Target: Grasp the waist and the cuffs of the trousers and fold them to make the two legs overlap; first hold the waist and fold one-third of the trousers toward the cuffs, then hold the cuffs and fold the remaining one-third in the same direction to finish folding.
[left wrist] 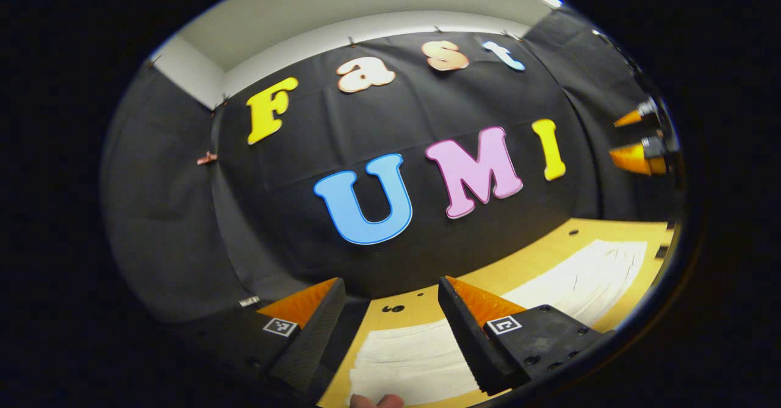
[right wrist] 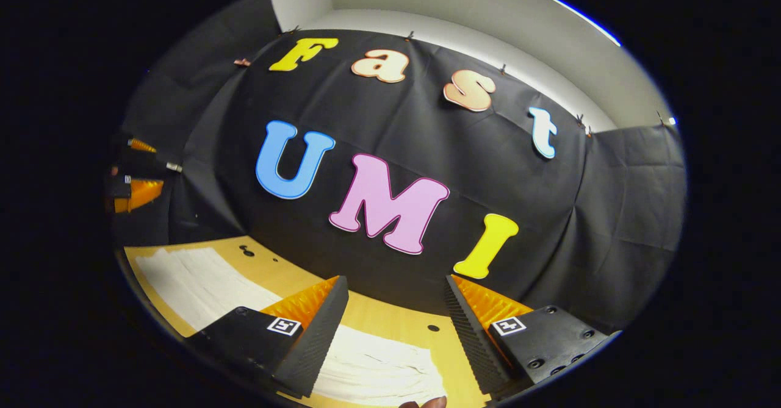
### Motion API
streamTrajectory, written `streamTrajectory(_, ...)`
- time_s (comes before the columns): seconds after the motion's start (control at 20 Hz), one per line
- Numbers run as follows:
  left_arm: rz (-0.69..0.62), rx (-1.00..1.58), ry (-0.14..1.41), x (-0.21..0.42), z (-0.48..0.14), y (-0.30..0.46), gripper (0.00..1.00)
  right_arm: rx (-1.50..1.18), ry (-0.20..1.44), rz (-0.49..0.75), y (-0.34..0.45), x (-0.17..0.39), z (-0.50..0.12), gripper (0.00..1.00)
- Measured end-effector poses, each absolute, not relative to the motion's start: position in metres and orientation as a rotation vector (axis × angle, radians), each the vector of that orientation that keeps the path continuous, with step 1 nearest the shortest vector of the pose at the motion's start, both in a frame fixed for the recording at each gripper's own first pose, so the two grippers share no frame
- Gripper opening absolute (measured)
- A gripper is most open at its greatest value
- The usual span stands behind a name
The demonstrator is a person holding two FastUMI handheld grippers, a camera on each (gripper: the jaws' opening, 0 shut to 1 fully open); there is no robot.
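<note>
In the left gripper view, the left gripper [left wrist: 390, 322] is seen with its jaws spread wide and nothing held between them. Through the gap, and beyond the inner finger, pale cloth, taken to be the trousers [left wrist: 409, 359], is seen lying flat on the wooden table [left wrist: 543, 252]. A second pale stretch of the same garment is seen farther off toward the table's right end. The right gripper [right wrist: 396, 322] is likewise held wide open and empty in the right gripper view, raised above the cloth, with a pale band below its fingers and another toward the left end of the table.

Neither waist nor cuffs can be told apart from these pictures, so a wrong end may be seized; that would be caused by the cloth's plain surface and the high, level aim of both cameras. Because both grippers are held above the cloth and pointed at the wall, a descent may be misjudged, and only the top layer, or the table, may be caught. Uneven grasps by the two grippers would leave the legs skewed.

A fingertip is glimpsed at the bottom edge of each view. In the left gripper view the other gripper is shown at the far right edge, above the table's end. In the right gripper view its counterpart is shown at the far left edge, and the table's near-left corner is seen.
</note>
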State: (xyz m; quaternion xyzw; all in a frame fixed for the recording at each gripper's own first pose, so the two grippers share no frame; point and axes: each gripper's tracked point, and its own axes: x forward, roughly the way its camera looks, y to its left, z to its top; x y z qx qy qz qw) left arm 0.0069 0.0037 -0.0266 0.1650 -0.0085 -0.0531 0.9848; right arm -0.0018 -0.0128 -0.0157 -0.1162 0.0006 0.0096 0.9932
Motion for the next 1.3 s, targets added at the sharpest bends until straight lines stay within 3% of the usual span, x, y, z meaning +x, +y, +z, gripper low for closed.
streamTrajectory(0.25,-0.297,0.667,0.115,-0.004,-0.116,0.028,0.96,-0.365,0.111,0.035,-0.045,-0.015,-0.068,0.97)
streamTrajectory(0.65,-0.632,0.976,0.440,-0.031,-0.296,0.090,0.96,-0.431,0.265,-0.007,-0.089,-0.043,-0.128,0.97)
streamTrajectory(0.95,-0.745,1.147,0.558,-0.039,-0.360,0.123,0.92,-0.429,0.309,-0.032,-0.097,-0.062,-0.144,0.97)
streamTrajectory(1.0,-0.753,1.151,0.580,-0.039,-0.367,0.126,0.96,-0.428,0.314,-0.032,-0.097,-0.065,-0.146,0.97)
streamTrajectory(1.3,-0.776,1.216,0.634,-0.030,-0.397,0.133,0.96,-0.449,0.355,-0.012,-0.101,-0.085,-0.168,0.97)
